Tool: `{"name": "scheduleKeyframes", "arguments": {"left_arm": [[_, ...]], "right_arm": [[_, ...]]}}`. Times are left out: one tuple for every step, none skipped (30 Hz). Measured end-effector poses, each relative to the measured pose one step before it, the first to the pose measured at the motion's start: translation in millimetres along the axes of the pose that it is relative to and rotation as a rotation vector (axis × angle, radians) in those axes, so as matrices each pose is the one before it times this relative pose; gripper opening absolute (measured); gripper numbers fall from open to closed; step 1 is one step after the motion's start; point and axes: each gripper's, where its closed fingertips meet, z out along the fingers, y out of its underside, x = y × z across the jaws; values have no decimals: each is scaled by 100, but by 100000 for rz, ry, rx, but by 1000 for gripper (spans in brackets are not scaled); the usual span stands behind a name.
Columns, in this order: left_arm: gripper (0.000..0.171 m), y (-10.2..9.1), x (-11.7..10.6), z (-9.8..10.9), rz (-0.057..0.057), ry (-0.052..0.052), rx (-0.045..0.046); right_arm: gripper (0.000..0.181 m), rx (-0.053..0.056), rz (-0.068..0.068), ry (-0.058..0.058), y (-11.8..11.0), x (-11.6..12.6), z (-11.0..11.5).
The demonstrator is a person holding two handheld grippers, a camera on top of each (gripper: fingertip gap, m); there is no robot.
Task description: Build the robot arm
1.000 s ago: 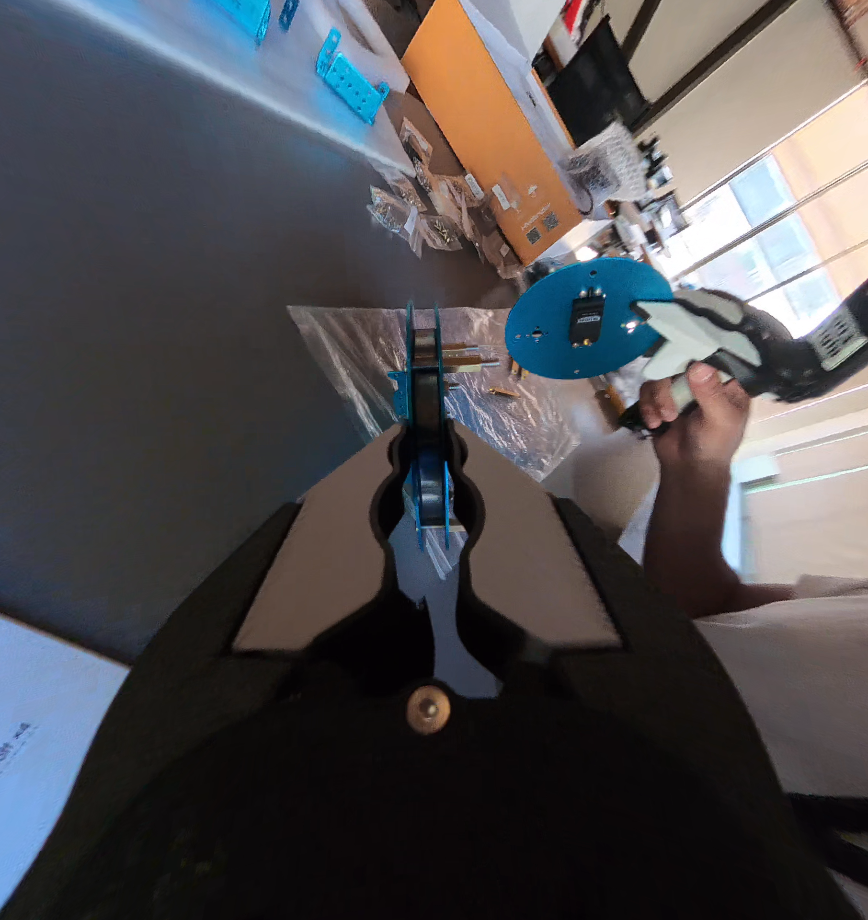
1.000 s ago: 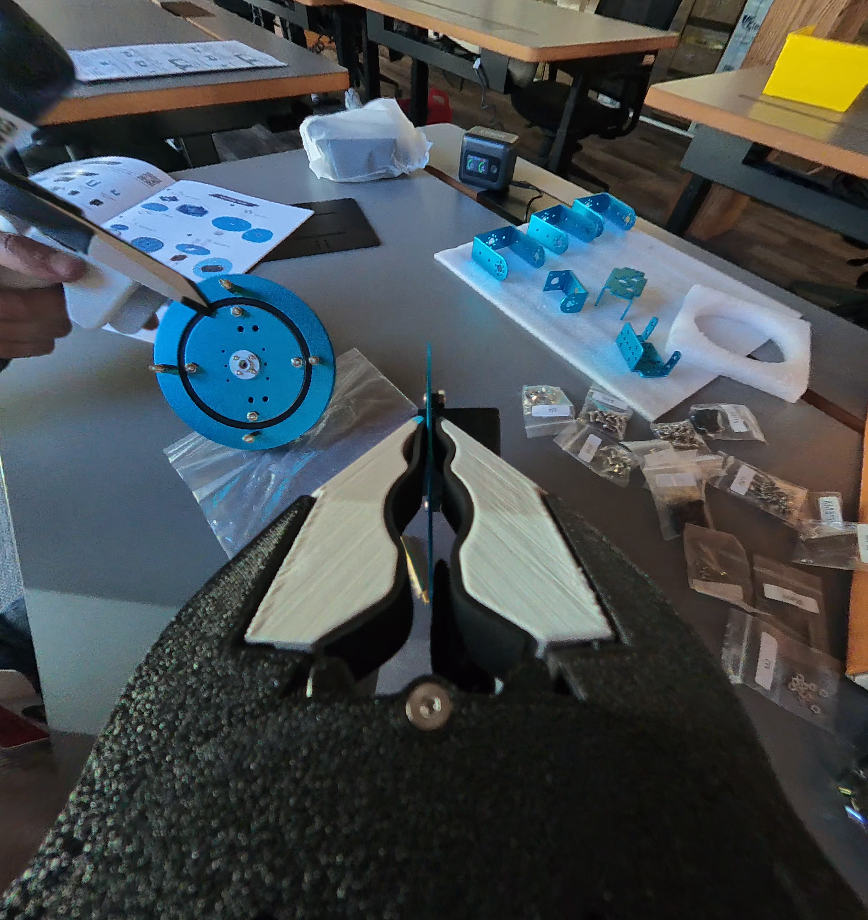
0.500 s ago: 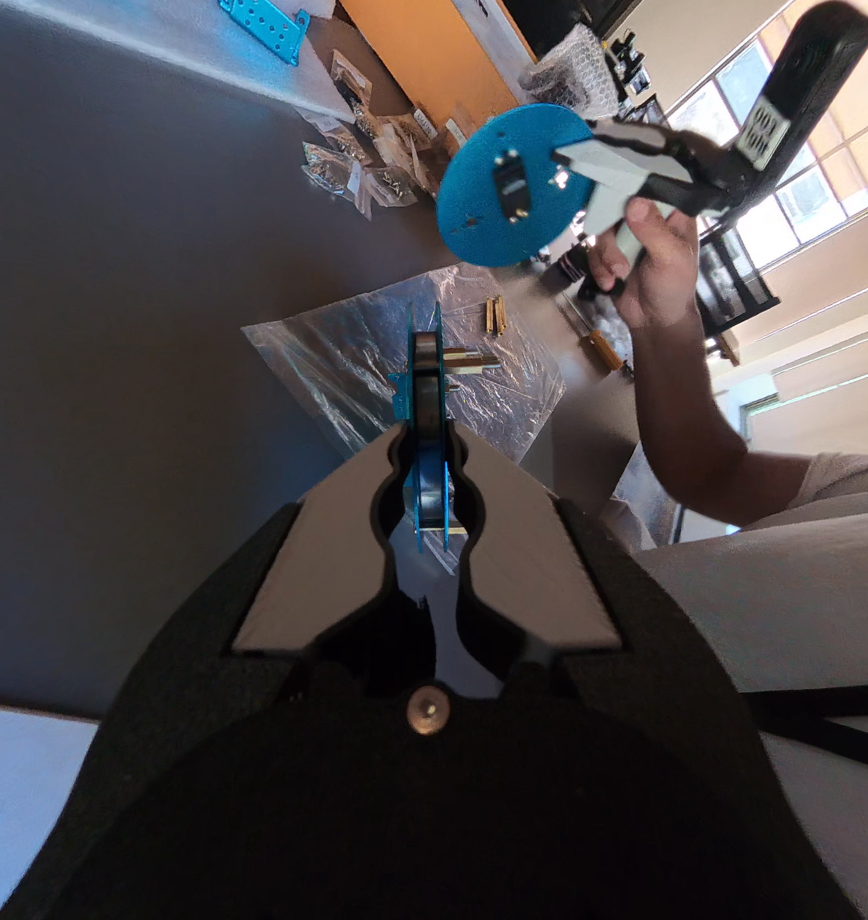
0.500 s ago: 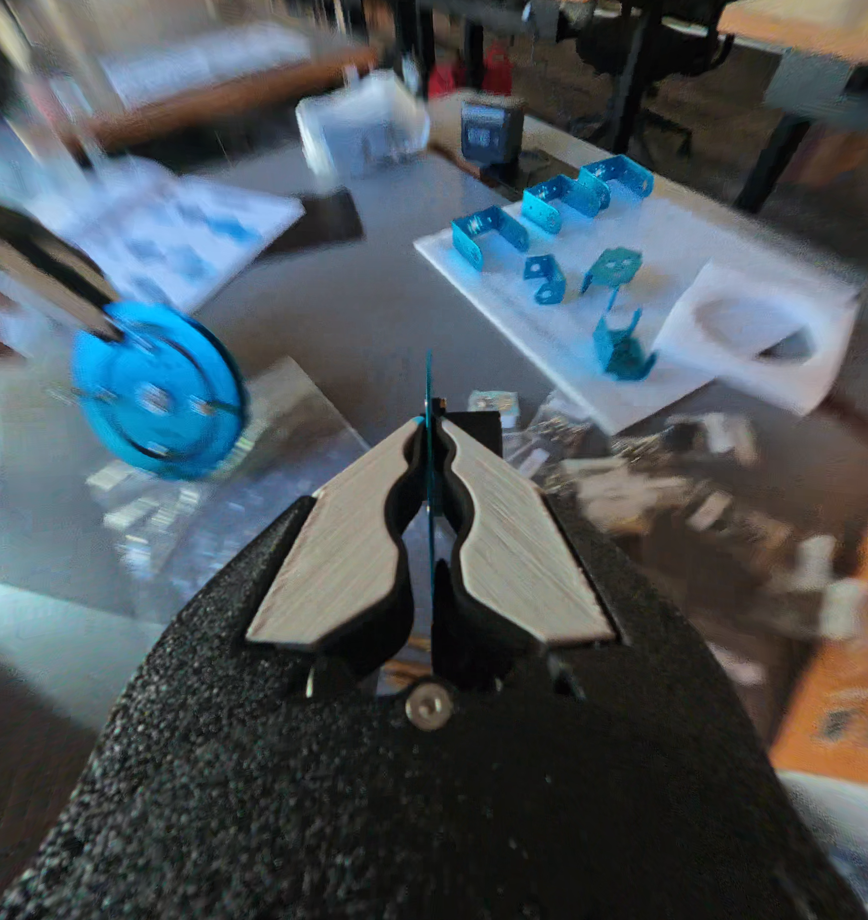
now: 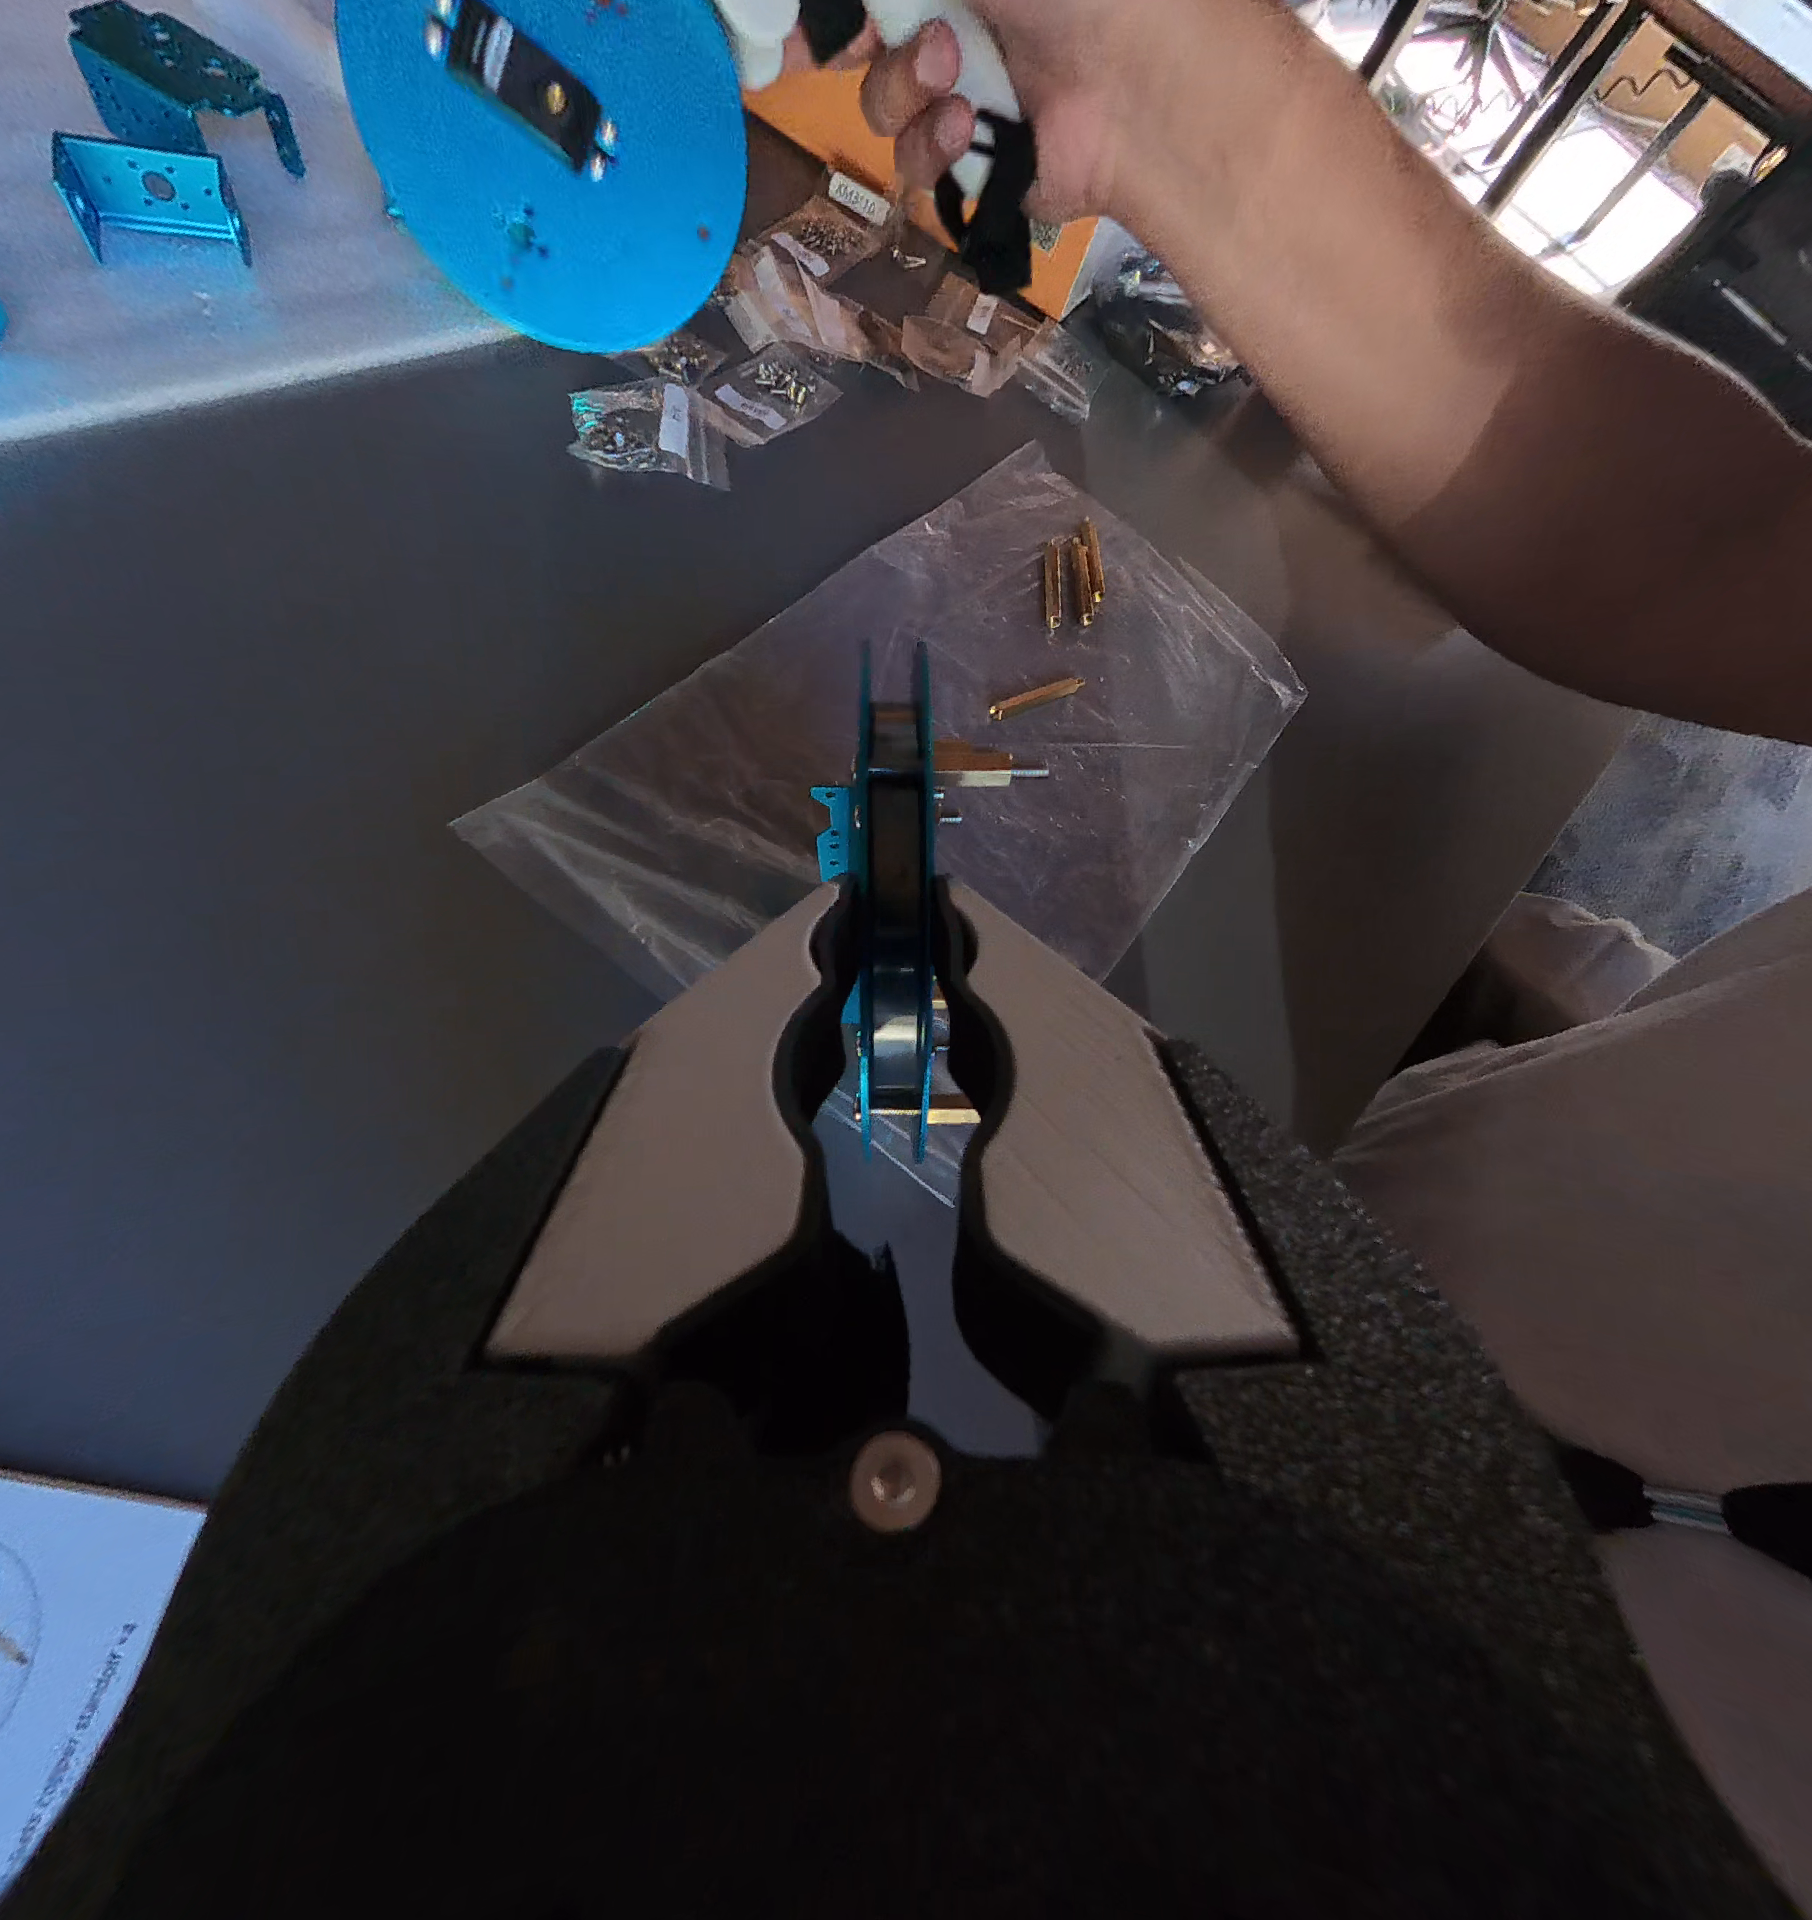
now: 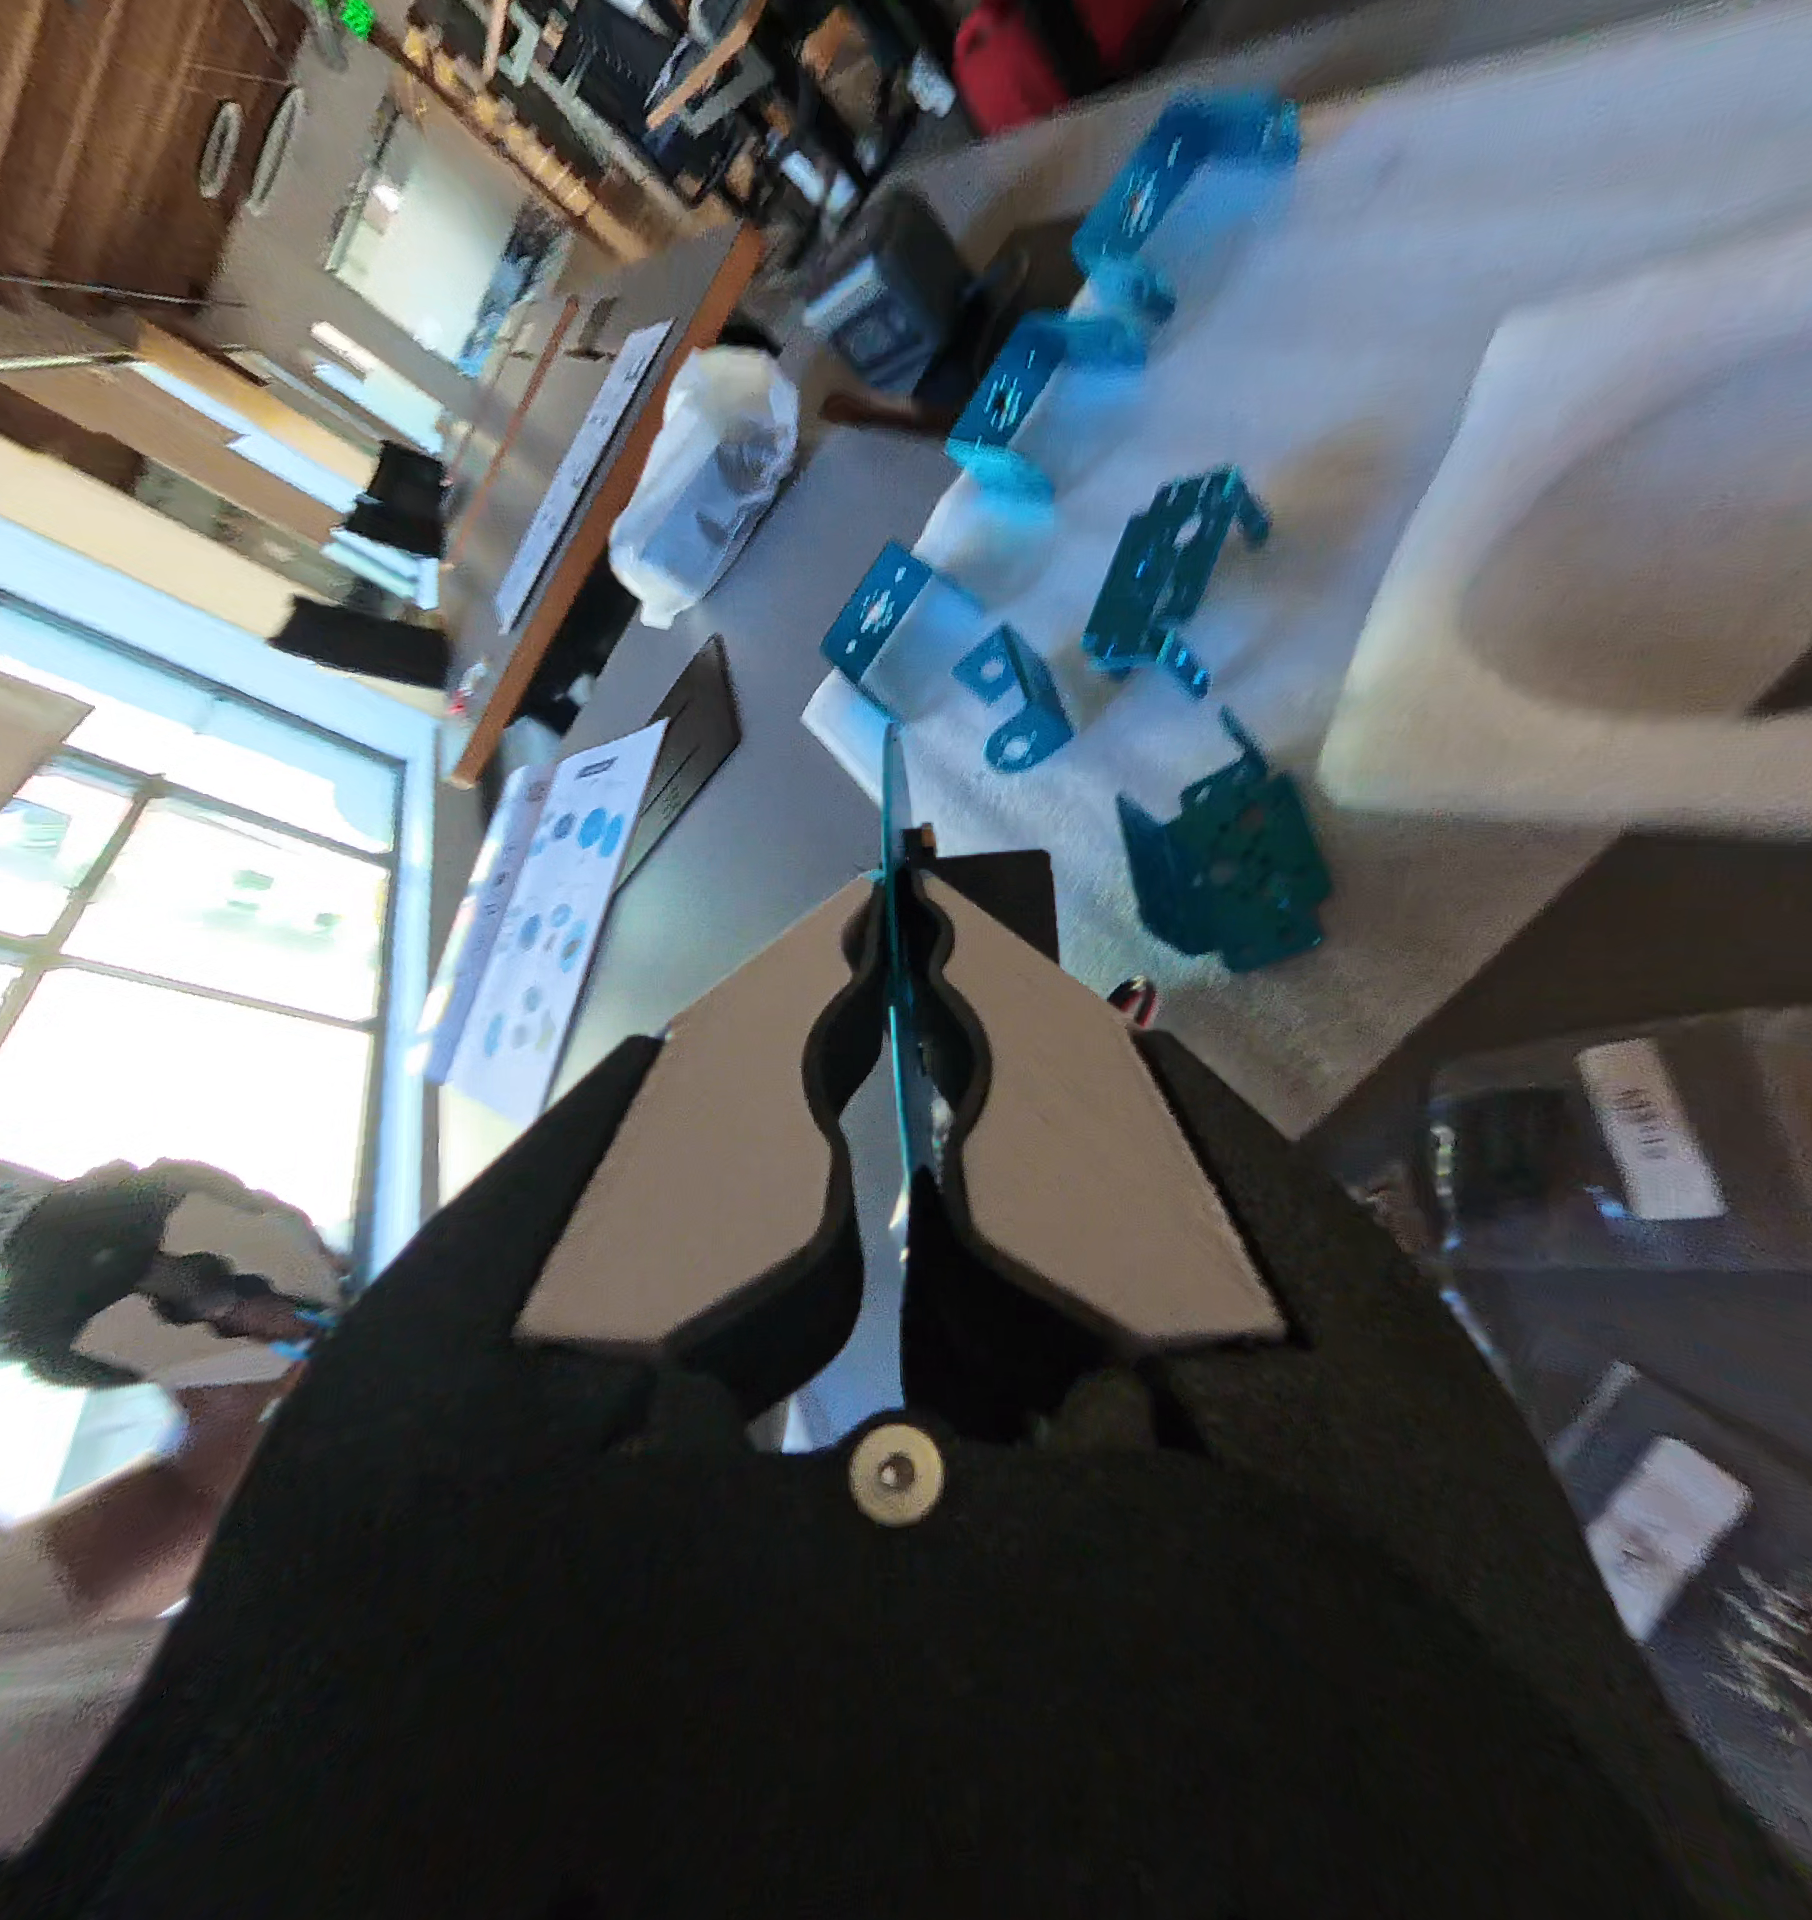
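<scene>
Left claw (image 5: 889, 914) clamped on stacked blue discs (image 5: 891, 831); right claw (image 6: 907, 914) pinching thin blue disc (image 6: 897, 997) edge-on. Probably stiff, light, slippery metal; best gripped at the rim.

The right gripper (image 6: 897, 894) now points toward the white foam sheet (image 6: 1328, 343) with the blue brackets (image 6: 1177, 582), its view rolled sideways so the windows sit at the left. In the left wrist view, the blue disc (image 5: 543, 171) it carries has risen from the right to the far upper left, above the screw bags (image 5: 715, 400), and the person's forearm (image 5: 1453, 416) now crosses over the clear plastic bag (image 5: 881, 769). The left gripper (image 6: 247, 1314) now appears low at the left of the right wrist view.
</scene>
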Motion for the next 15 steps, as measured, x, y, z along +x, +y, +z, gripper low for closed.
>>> {"name": "scheduleKeyframes", "arguments": {"left_arm": [[12, -65, 173, 122, 1401, -70, -323], [12, -87, 158, 123, 1419, -15, -355], [12, -90, 132, 133, 1341, -41, -402], [13, -95, 113, 141, 1137, -14, -436], [13, -92, 101, 138, 947, 119, -478], [13, -77, 86, 119, 813, 224, -509], [13, -69, 70, 102, 845, 256, -540], [13, -68, 49, 93, 730, 198, -565], [13, -56, 44, 83, 632, 162, -515], [13, -55, 56, 77, 691, 267, -485], [13, -44, 58, 80, 802, 360, -520], [13, -46, 51, 67, 775, 362, -570], [13, -39, 30, 58, 569, 310, -521], [13, -23, 10, 43, 366, 395, -431], [13, -7, -28, 21, 56, 425, -330]], "right_arm": [[0, -1903, 5194, -4823, 830, -46, 493], [0, -614, 5462, -5126, 643, -104, 426], [0, -1338, 4078, -3495, 653, 90, 345], [0, -1253, 3197, -1987, 573, 261, 258], [0, -252, 3386, -1493, 352, 315, 150], [0, 442, 1546, -549, 137, 359, 3], [0, 485, 212, 1422, -9, 541, -113], [0, 355, -184, 2050, -44, 570, -128], [0, 291, 940, -674, -69, 166, -95], [0, -382, 2118, -1720, 25, 12, -71], [0, 62, 788, -691, -6, 84, -76], [0, 107, -617, 477, -11, 167, -80], [1, -560, -453, 1341, 82, 288, -93], [5, -568, -230, 1786, 90, 347, -66], [9, -186, -731, 884, 62, 160, -51]]}}
